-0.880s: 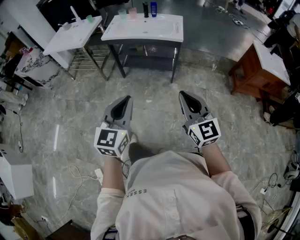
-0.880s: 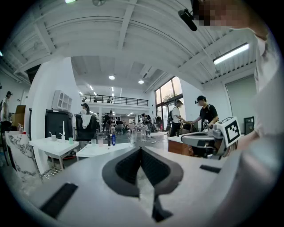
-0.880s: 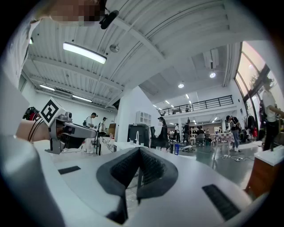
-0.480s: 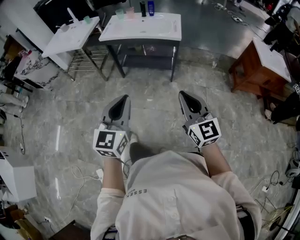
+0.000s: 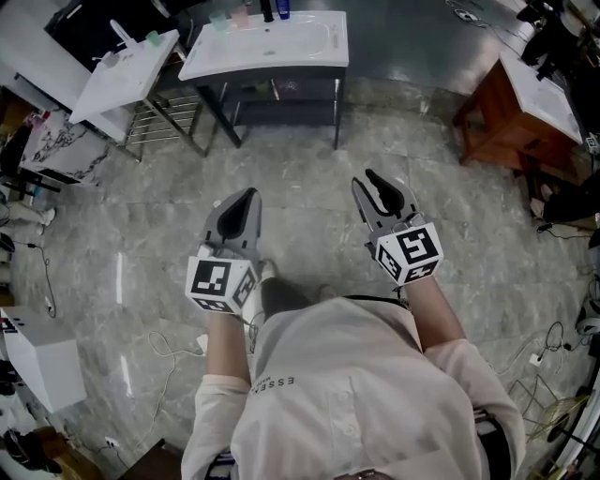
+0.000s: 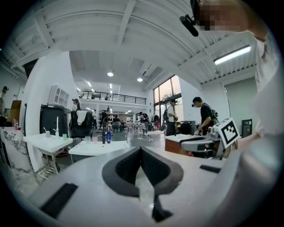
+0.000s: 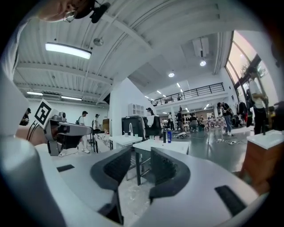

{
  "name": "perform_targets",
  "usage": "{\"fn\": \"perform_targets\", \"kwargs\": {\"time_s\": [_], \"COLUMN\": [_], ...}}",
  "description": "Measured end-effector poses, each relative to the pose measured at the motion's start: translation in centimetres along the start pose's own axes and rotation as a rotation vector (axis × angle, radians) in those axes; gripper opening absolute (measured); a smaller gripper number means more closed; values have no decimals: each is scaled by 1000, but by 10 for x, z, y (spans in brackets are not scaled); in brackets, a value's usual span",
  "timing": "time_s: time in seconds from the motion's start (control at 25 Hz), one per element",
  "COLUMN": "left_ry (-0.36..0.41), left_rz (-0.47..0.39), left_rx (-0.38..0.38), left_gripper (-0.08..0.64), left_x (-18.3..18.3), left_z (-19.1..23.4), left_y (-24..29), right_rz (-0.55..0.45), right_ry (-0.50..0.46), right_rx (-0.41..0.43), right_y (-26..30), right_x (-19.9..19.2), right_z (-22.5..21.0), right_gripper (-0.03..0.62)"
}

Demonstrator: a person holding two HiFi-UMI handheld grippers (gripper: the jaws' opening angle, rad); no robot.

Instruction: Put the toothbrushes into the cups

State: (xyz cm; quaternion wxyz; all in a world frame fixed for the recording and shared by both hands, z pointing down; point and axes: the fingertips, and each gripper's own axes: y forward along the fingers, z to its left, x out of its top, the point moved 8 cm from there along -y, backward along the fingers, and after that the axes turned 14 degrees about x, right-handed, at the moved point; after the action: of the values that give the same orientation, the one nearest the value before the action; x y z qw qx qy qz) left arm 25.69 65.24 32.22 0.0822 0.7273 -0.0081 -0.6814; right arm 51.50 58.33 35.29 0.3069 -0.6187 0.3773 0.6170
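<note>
Standing together: greenish cup [image 5: 217,20], pinkish cup [image 5: 241,14]

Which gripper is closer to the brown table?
Right. The right gripper is on the person's side toward the brown table; the left gripper is on the other side, farther away.

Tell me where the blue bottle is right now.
Head view, top centre: the blue bottle stands at the far edge of the white washbasin, beside a dark bottle, with a pink cup and a green cup farther left.
</note>
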Motion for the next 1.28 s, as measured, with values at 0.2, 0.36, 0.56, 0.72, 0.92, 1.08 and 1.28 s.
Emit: {"fn": "perform_targets", "kwargs": {"time_s": [0.2,0.36,0.56,0.72,0.92,1.08,1.28], "left_ry": [14,5,-4,-8,-25,-5,16], "left_rz": [23,45,55,64,72,68,61], "left_rx": [-35,-57,-78,-109,-147,-189,-254], "left_gripper": [2,2,2,2,2,2,2], "left_x": [2,-7,-11,-8,3,15,33], "left_z": [-7,-4,15,45,96,133,164], "left_y": [30,58,104,160,253,322,396], "right_rz": [25,41,55,77,98,96,118], "right_ry": [24,18,28,27,41,46,60], "right_rx": [-12,-14,-15,-37,-79,-117,-148], "right_y": [4,18,56,103,181,241,302], "right_x": [-1,-5,-5,0,15,26,34], "right_z": [-30,-48,-75,-106,-158,-200,-245], "right_gripper": [166,166,166,164,165,165,166]}}
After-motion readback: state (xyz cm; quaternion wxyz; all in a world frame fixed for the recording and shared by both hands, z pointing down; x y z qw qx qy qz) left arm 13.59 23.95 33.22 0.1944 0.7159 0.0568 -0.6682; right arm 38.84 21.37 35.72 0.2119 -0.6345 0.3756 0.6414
